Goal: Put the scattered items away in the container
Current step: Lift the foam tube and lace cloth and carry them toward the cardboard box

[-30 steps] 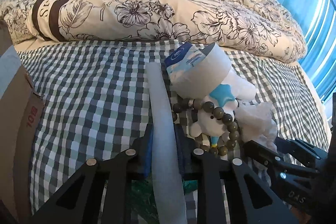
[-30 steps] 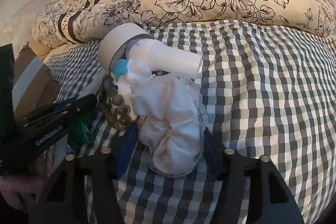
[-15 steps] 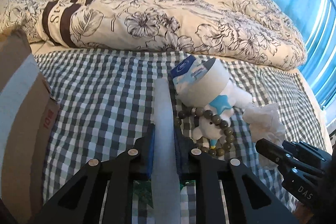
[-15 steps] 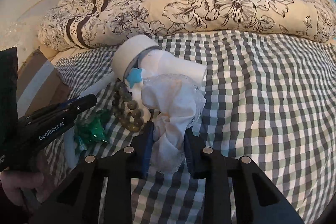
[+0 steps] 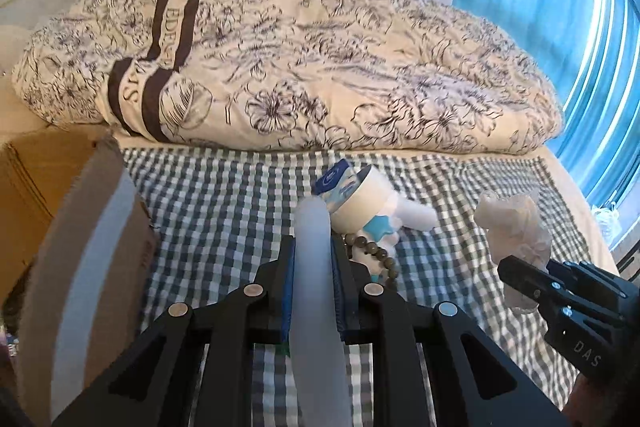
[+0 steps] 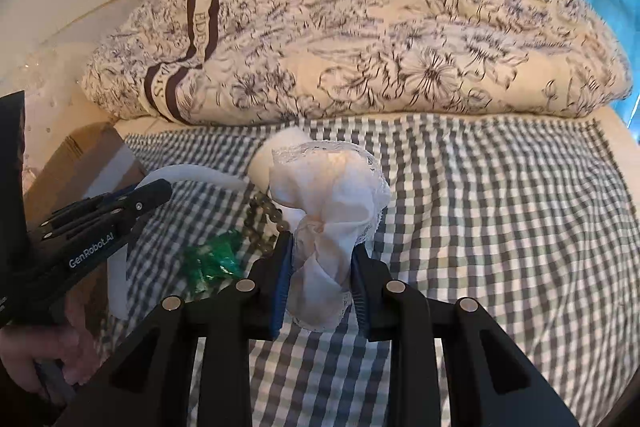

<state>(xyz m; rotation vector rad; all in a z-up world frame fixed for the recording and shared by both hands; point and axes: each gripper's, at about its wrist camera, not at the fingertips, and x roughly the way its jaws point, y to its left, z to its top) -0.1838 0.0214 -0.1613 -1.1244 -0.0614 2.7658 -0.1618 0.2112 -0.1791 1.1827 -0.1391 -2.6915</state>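
My left gripper [image 5: 312,255] is shut on a long pale translucent tube [image 5: 314,291] and holds it above the checked bedsheet. My right gripper [image 6: 322,259] is shut on a bunched white lace cloth [image 6: 332,195], lifted off the bed; it also shows in the left wrist view [image 5: 516,231]. A white tape roll [image 5: 360,199], a white plush toy with a blue star [image 5: 384,227], a dark bead bracelet [image 5: 376,255] and a green wrapper [image 6: 212,263] lie on the sheet. An open cardboard box [image 5: 76,227] stands at the left.
A floral duvet [image 5: 320,67] is heaped across the back of the bed. Blue curtains [image 5: 560,7] hang at the right. The checked sheet [image 6: 500,207] stretches to the right of the items.
Both grippers have risen and pulled back. The tube and the lace cloth came up off the bed with them. The cardboard box now shows more at the left.
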